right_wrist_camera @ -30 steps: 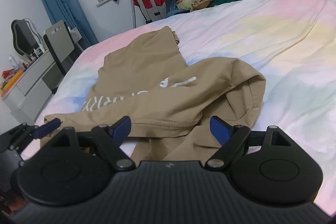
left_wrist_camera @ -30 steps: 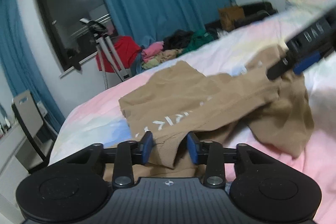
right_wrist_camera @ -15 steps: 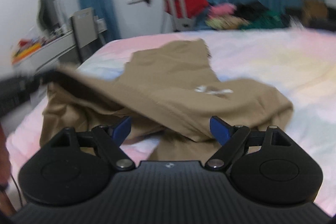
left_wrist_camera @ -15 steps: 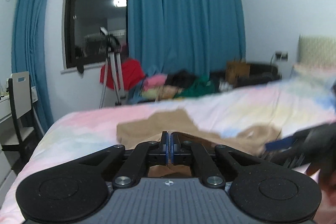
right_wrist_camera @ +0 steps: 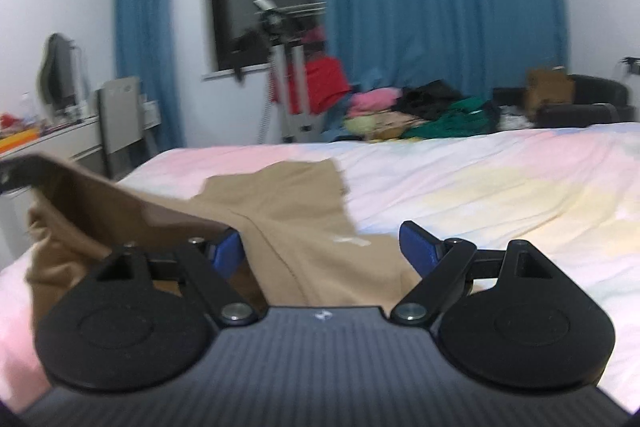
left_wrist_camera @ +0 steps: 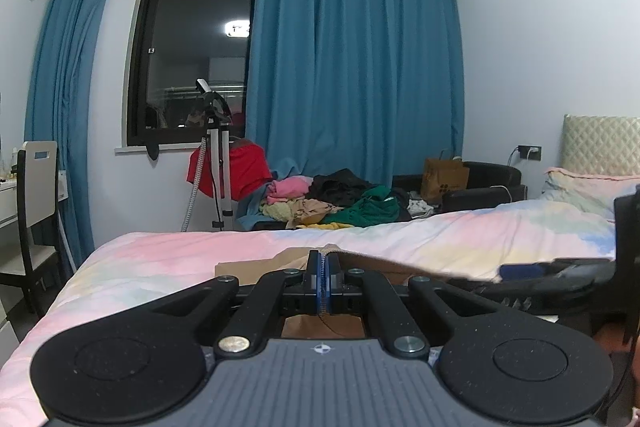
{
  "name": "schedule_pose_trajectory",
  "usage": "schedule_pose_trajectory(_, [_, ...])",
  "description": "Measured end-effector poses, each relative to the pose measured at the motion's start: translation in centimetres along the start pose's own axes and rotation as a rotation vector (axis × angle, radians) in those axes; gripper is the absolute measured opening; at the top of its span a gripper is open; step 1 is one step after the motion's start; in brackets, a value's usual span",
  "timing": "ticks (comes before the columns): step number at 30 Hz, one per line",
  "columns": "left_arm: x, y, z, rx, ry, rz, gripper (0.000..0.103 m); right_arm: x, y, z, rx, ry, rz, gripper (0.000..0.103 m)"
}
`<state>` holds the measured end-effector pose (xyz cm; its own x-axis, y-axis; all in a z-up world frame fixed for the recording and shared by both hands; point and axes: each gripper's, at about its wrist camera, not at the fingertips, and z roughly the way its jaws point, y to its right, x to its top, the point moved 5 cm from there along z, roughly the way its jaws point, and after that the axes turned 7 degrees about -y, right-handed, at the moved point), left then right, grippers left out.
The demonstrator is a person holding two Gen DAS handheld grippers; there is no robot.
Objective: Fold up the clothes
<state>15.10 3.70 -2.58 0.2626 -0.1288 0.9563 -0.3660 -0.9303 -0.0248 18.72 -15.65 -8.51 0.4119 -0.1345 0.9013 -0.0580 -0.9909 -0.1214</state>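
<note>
**Tan hoodie pinched and lifted off a pastel bed**

Tan cotton is what fills both views: a hoodie [right_wrist_camera: 288, 223] lies spread across the near left part of a bed [right_wrist_camera: 500, 179] covered in a pink, yellow and pale blue sheet. The left gripper [left_wrist_camera: 322, 283] has its two blue pads pressed together on an edge of the hoodie [left_wrist_camera: 248, 269], and the cloth rises to it from the sheet. In the right wrist view that raised fold runs up to the far left edge, where a dark piece of the left gripper [right_wrist_camera: 16, 173] shows. The right gripper [right_wrist_camera: 320, 247] holds its fingers wide apart just above the hoodie's near hem, with cloth below the gap and neither pad pressing on it. White lettering shows faintly on the fabric between the pads. Beyond the bed stand blue curtains [left_wrist_camera: 356, 75], a dark window [left_wrist_camera: 192, 55], a tripod [left_wrist_camera: 216, 163] with a red garment behind it, and a heap of mixed clothes [left_wrist_camera: 332, 201]. A chair [left_wrist_camera: 34, 195] stands at the far left.
</note>
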Motion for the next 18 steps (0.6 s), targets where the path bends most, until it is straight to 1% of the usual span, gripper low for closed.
schedule_pose_trajectory(2, [0.0,0.3,-0.3,-0.031,0.012,-0.021,0.001,0.2,1.3,0.2,-0.035,-0.020,0.063,0.084])
schedule_pose_trajectory(5, [-0.2,1.4,-0.7,-0.053,0.023,-0.047,0.001,0.2,3.2,0.6,-0.062,-0.057,0.161,0.084])
schedule_pose_trajectory(8, [-0.1,2.1,-1.5,-0.045,0.048,-0.055,0.001,-0.3,4.9,1.4,-0.138,-0.115,0.204,0.084])
schedule_pose_trajectory(11, [-0.1,1.7,-1.7,-0.043,0.041,-0.082,0.001,-1.3,6.8,2.4,-0.177,-0.183,0.264,0.083])
schedule_pose_trajectory(12, [-0.2,1.5,-1.6,-0.034,0.033,-0.090,0.001,-1.4,7.0,2.4,-0.169,-0.186,0.277,0.083])
schedule_pose_trajectory(13, [-0.3,1.3,-1.5,-0.025,0.022,-0.091,0.001,-1.3,7.0,2.3,-0.150,-0.178,0.285,0.079])
schedule_pose_trajectory(15, [-0.6,1.0,-1.2,-0.005,-0.005,-0.087,0.001,-1.0,6.7,2.1,-0.119,-0.154,0.276,0.057])
schedule_pose_trajectory(16, [-0.8,0.9,-0.9,-0.003,-0.026,-0.088,0.001,-0.7,6.1,1.8,-0.113,-0.135,0.246,0.050])
schedule_pose_trajectory(17, [-1.0,0.8,-0.6,-0.003,-0.048,-0.089,0.002,-0.4,5.6,1.5,-0.107,-0.116,0.216,0.034])
schedule_pose_trajectory(18, [-1.4,0.7,-0.3,0.001,-0.072,-0.093,0.002,-0.1,5.1,1.4,-0.104,-0.097,0.183,0.023])
